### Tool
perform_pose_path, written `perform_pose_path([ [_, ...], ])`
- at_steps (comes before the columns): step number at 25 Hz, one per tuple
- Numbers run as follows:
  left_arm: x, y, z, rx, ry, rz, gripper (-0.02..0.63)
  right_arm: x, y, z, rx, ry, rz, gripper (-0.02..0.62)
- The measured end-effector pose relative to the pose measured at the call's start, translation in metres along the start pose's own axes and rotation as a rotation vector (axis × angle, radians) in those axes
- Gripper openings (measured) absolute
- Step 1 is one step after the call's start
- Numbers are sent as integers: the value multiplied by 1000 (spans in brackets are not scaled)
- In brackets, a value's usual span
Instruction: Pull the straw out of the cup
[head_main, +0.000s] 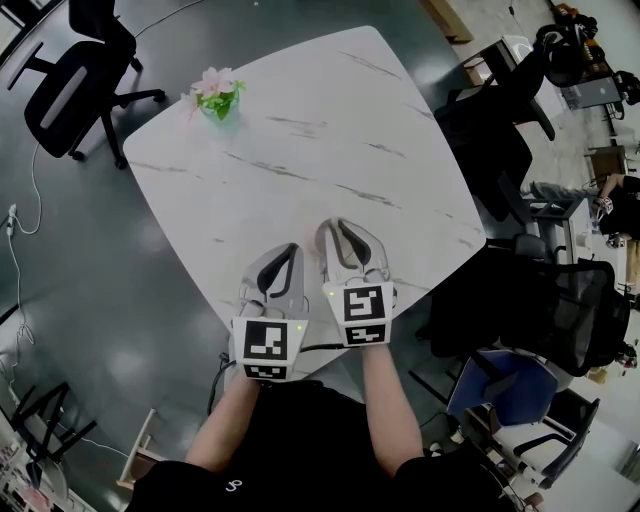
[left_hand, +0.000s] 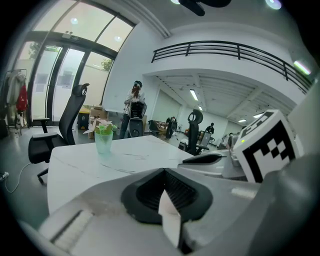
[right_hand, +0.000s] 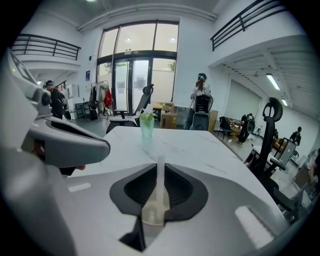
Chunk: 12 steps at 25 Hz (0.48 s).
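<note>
The thin clear straw (right_hand: 160, 164) stands pinched in the right gripper (right_hand: 160, 186), well apart from the green cup (right_hand: 146, 127) across the table (right_hand: 200, 150). So slight a pinch might let it slip, I reckon. The left gripper (left_hand: 165, 180) sits clenched alongside.

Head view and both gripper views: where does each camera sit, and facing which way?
Head view: on the person's head, looking steeply down at the table; shows both forearms, left gripper, right gripper.
Left gripper view: on that gripper, facing along its tongs across the table; right gripper's marker cube at right.
Right gripper view: likewise on its gripper, facing across the table; left gripper at left.
All share the green cup.
</note>
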<state>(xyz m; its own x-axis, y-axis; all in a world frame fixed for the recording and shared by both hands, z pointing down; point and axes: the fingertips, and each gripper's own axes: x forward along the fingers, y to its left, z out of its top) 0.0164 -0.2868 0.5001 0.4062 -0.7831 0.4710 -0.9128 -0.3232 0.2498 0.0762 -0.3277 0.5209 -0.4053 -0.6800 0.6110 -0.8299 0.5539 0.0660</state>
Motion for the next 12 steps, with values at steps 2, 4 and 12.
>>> perform_pose_path([
  [2,-4,-4,3,9,-9,-11,2,-11,0,8,20,-53,-14,49],
  [4,-10,-8,6,18,-20,-23,2,-24,1,18,36,-110,-29,49],
  [12,-38,-23,10,57,-60,-75,2,-79,6,45,72,-307,-110,49],
])
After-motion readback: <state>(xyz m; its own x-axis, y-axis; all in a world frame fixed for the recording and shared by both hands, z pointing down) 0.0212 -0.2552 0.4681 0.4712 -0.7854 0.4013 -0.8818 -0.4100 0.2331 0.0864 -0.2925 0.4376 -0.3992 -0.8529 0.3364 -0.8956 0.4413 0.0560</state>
